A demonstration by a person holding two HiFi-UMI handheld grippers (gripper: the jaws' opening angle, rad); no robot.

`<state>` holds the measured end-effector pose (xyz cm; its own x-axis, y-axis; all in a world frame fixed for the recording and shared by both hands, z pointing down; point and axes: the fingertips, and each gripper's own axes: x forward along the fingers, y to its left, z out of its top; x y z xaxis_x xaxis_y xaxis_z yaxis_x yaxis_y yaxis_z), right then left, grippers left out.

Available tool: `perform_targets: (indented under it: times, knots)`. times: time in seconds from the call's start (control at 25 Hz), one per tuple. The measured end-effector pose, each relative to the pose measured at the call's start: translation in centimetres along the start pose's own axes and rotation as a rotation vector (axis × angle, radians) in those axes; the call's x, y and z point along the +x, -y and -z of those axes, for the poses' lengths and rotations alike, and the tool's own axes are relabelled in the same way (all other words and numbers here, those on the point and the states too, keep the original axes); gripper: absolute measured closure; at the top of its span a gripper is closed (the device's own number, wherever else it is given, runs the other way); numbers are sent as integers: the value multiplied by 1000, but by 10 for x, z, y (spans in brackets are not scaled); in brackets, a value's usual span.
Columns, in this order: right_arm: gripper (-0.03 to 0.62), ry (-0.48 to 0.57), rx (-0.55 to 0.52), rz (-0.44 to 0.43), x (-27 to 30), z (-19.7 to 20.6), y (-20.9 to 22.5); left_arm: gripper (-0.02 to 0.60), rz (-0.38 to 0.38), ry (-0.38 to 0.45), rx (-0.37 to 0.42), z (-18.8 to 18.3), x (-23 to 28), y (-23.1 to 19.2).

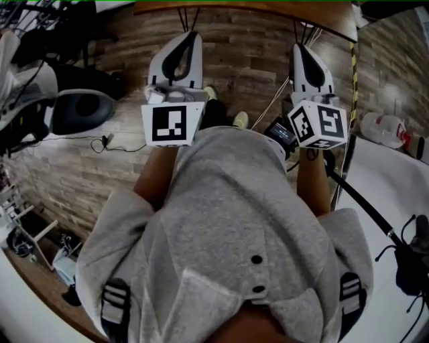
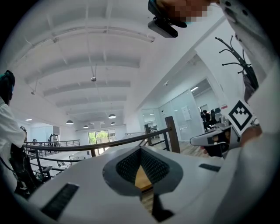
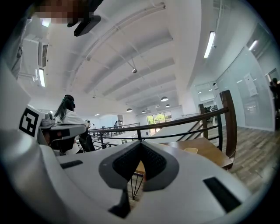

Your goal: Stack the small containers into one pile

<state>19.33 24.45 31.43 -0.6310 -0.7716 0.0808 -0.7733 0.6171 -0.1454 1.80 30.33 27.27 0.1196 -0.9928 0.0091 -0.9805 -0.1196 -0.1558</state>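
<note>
No containers in any view, so where they sit can't be told, nor which way they point or how their long axis runs (task looks not yet started). Left tongs (image 1: 186,39) and right tongs (image 1: 299,48) are held level out in front of the person's grey hoodie (image 1: 228,234), over a wood plank floor (image 1: 248,67). The left gripper view shows the left tongs (image 2: 141,151) fully closed, pads meeting, nothing between them. The right gripper view shows the same for the right tongs (image 3: 141,144): shut and empty. Both of those views look out across a railing (image 3: 175,124) into an open hall, not down at any work surface. A wood bench (image 1: 255,8) edge shows at the top of the head view, its top out of sight. Risks, as a guess: both tongs must open before any pick, and going in shut would just shove a light container away. With the pile spot unseen, a blind reach could knock things over. Once stacking starts, an off-centre or tilted drop could make the containers jam or topple. A cable (image 1: 114,144) lies on the floor to the left and could snag a foot on the way to the bench.
</note>
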Motion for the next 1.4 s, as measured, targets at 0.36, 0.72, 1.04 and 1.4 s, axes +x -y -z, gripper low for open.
perform_targets:
  times: [0.36,0.72,1.04,1.4]
  knots:
    - [582,-7,-5,24,10,2,1,569,26,1,-3,6,11,-7]
    - [582,-35,-16,42,35,5,1,569,43,8,0,13,36,-23]
    - [582,-49,-11,43,79,7,1,569,63,5,-20,21,70,-46]
    - [582,-62,-12,24,145,-7,1,569,71,-17,-47,26,117,-83]
